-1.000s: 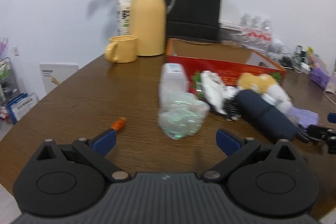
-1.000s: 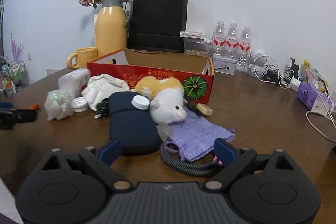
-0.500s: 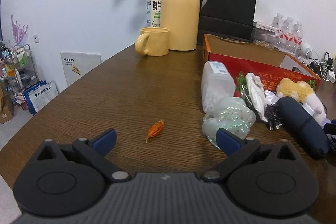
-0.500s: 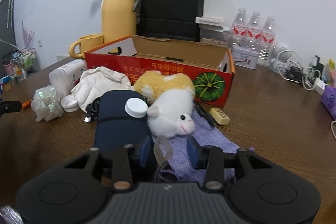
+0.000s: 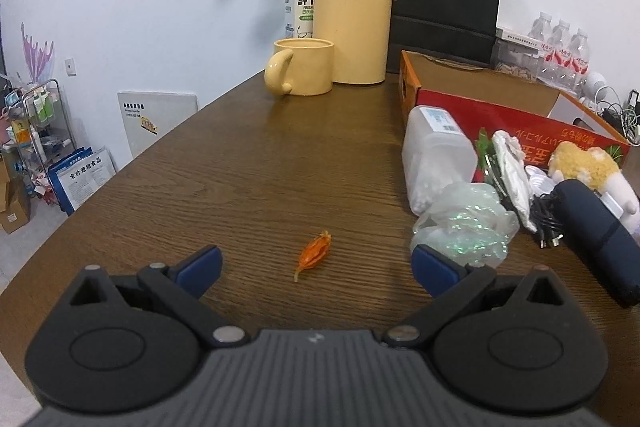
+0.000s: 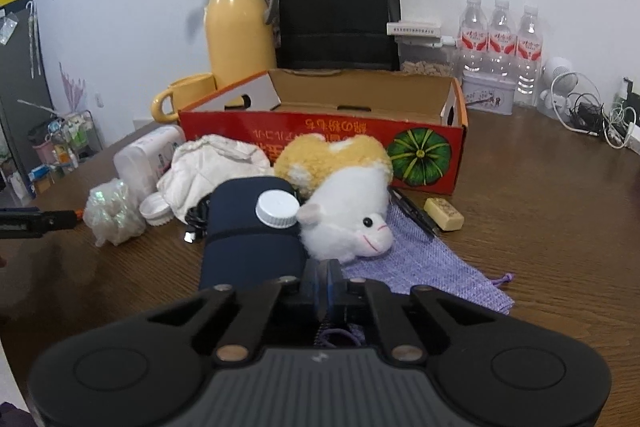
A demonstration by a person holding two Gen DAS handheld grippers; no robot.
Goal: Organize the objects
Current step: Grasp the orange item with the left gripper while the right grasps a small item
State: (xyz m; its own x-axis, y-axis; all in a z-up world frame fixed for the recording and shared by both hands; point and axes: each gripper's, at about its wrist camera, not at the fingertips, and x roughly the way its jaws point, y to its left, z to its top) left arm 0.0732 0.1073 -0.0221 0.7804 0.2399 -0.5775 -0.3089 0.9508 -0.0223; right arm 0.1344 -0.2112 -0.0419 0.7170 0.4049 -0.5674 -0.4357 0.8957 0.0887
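Pinching something thin and translucent between its closed jaws, the right gripper [image 6: 325, 283] sits low over the near edge of a purple knitted pouch [image 6: 432, 267]; what the thin piece is cannot be told, though a purple cord loop shows just under the jaws. The pouch lies flat on the brown wooden table [image 6: 540, 211], partly under a white and yellow plush toy [image 6: 348, 203]. Just left of the toy lies a dark blue case [image 6: 248, 239] with a white screw cap [image 6: 278, 209] resting on it. Behind them stands an open red cardboard box [image 6: 320, 131], with a crumpled white cloth [image 6: 212, 167], a clear plastic jar [image 5: 436, 155] on its side and a wad of shiny wrap [image 5: 468, 227] to its left. The left gripper [image 5: 316, 263] hangs wide open above bare table, a small orange dried petal [image 5: 314, 253] lying between its blue pads [image 5: 200, 265], untouched. A yellow jug [image 5: 352, 3] and yellow mug [image 5: 304, 67] stand at the back.
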